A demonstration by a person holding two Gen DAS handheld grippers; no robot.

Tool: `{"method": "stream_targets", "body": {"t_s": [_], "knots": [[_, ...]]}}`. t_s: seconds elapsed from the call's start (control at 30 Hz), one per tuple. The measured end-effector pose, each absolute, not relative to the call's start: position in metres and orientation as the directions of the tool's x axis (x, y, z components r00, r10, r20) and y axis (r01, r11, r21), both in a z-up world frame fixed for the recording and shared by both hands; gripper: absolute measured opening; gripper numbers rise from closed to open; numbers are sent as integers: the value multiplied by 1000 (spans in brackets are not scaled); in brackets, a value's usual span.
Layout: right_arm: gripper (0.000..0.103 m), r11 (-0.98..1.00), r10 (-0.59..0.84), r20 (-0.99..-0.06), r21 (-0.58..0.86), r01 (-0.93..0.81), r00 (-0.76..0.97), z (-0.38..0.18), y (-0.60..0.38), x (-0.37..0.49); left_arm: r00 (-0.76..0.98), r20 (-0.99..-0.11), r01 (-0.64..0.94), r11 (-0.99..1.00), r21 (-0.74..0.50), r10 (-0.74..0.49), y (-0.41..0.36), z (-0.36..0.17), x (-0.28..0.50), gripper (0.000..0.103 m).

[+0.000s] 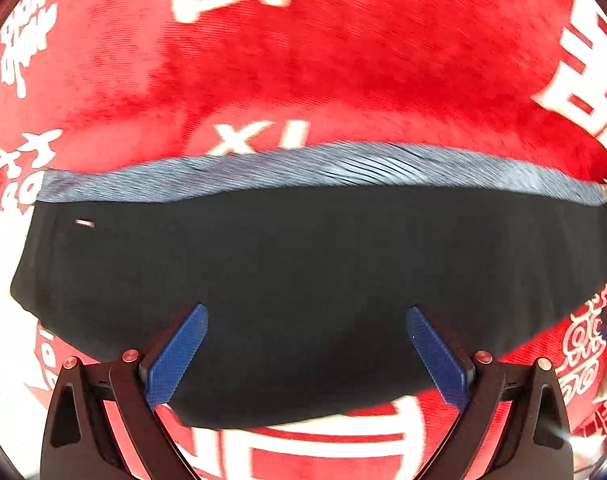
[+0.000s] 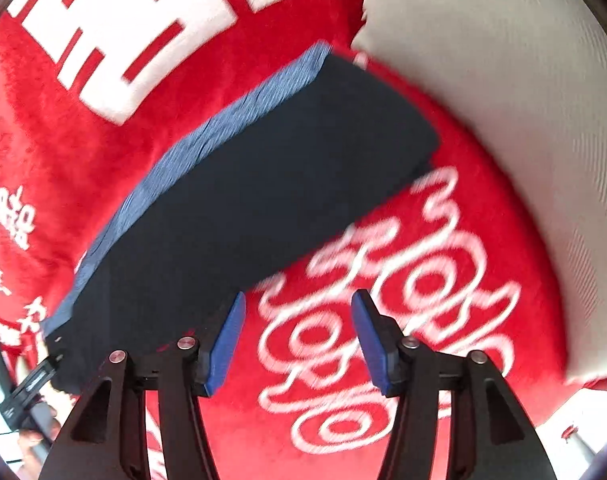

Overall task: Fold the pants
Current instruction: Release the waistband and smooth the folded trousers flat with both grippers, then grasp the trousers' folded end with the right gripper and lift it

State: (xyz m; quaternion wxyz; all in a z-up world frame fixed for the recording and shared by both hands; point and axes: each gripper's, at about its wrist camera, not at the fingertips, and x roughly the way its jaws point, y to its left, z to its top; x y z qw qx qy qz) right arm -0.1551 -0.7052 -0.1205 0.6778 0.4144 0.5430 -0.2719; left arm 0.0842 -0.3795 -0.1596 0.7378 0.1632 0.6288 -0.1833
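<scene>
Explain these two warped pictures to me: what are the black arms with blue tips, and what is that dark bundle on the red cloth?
Each picture comes from a fisheye camera mounted on a hand-held claw, looking along its two blue-padded fingers. The left claw hangs open above the folded dark pants, whose blue-grey waistband runs along the far edge. The right claw is open too, over the red blanket with white lettering, beside the pants. A white cushion-like thing lies at the right. Neither claw holds anything.
</scene>
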Motion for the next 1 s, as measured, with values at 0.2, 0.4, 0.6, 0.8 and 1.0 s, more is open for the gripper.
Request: {"method": "stream_targets", "body": {"t_s": [0.2,0.4,0.6,0.8,1.0], "knots": [[60,476,169,-937,349,807,306,-150,-666,-165,115,-991,521,854,-5,-76,-428,-172,56,101],[60,382,213,-889,458,803,406,-145,-687,-195,108,-990,537,844,-21,-94,-458,-170,45,101],[60,263,217,-804,594,760,554,-147,-707,-215,108,-990,547,837,-12,-85,-475,-168,35,101],[60,50,174,-714,695,718,679,-176,-725,-238,103,-993,554,833,4,-63,-489,-177,30,101],[60,-28,123,-658,746,665,743,-176,-732,-259,89,-995,546,838,6,-51,-492,-195,36,101]]}}
